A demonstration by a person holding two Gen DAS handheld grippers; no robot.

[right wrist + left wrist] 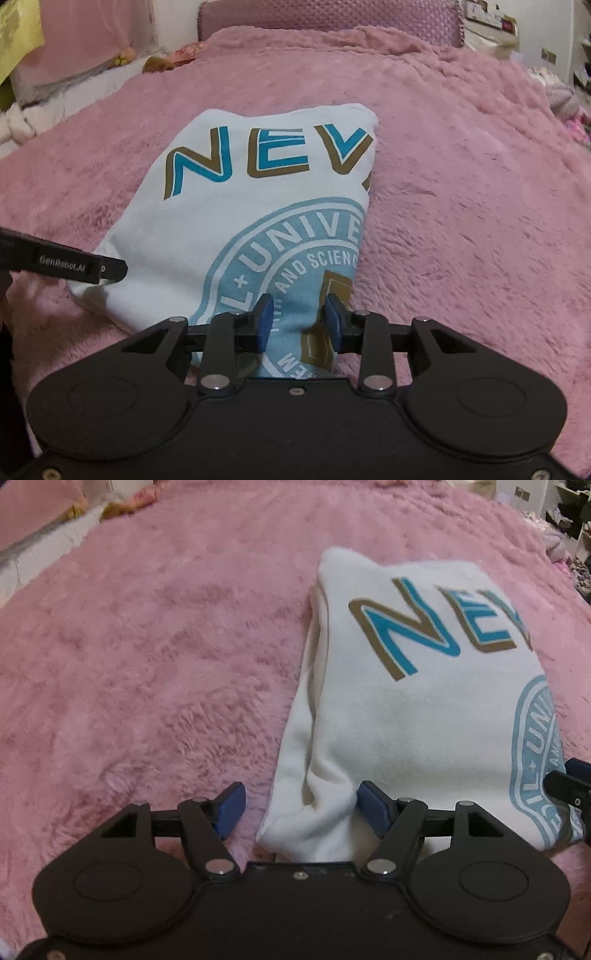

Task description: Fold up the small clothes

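Nearest to us, the left gripper (301, 808) had its blue fingers (231, 808) spread wide, straddling the near left corner of a folded white sweatshirt (424, 716). One pad rested on the pink fur on the outer side, the other pressed against the bunched fabric of the corner. It gripped nothing.

The right gripper (299, 323) had its fingers (264, 321) only partly apart, standing over the near right corner of the same sweatshirt (236, 206), above the pale blue round seal print. The fabric bulged up between the pads. We could not tell whether they pinched the cloth or only touched it.

The sweatshirt lay as a long folded rectangle on a fluffy pink blanket (461, 206), its near edge beside the grippers and its far edge rounded and thick with layers. Large blue and gold letters ran across its far half. The left long edge showed stacked folds, slightly uneven.

Open blanket (147, 664) stretched wide to the left of the garment and to its right, and more lay beyond its far edge. Farther off, a pink quilted headboard (332, 16) closed the bed's end, with bunched bedding at the left margin (74, 74).
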